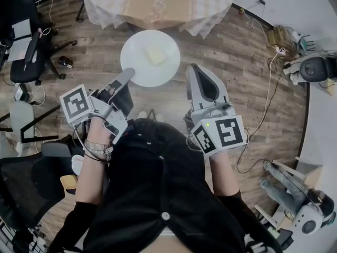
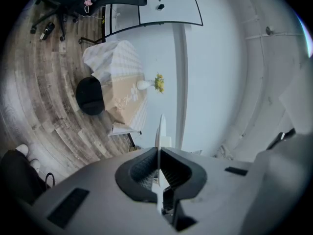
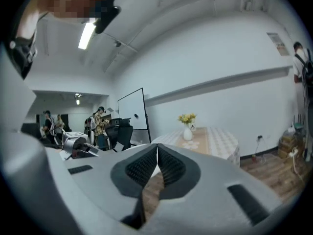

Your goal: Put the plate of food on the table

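The person's left gripper [image 1: 128,76] [image 2: 158,152] has its jaws clamped on the near-left rim of the white plate [image 1: 142,63]. The left gripper view shows that plate [image 2: 160,126] edge-on as a thin white line running up from between the ribbed pads. The right gripper [image 1: 192,68] [image 3: 157,149] sits just beside the plate's right edge in the head view. Its jaws are pressed together with nothing between them, and whether it touches the plate cannot be told.

The plate is held in the air above the wooden floor [image 1: 239,51], short of the table, and a pale yellow piece of food [image 1: 156,54] lies near its centre.

Beyond it stands the table [image 1: 208,9] [image 2: 115,58] [image 3: 222,140], covered with a checked cloth and a tan runner. On it is a white vase [image 2: 145,84] [image 3: 188,132] of yellow flowers [image 2: 159,82] [image 3: 186,118]. A round black seat [image 2: 90,96] stands against the table's side.

Farther back, near the wall, are a whiteboard [image 3: 132,115] and black office chairs [image 1: 26,51].
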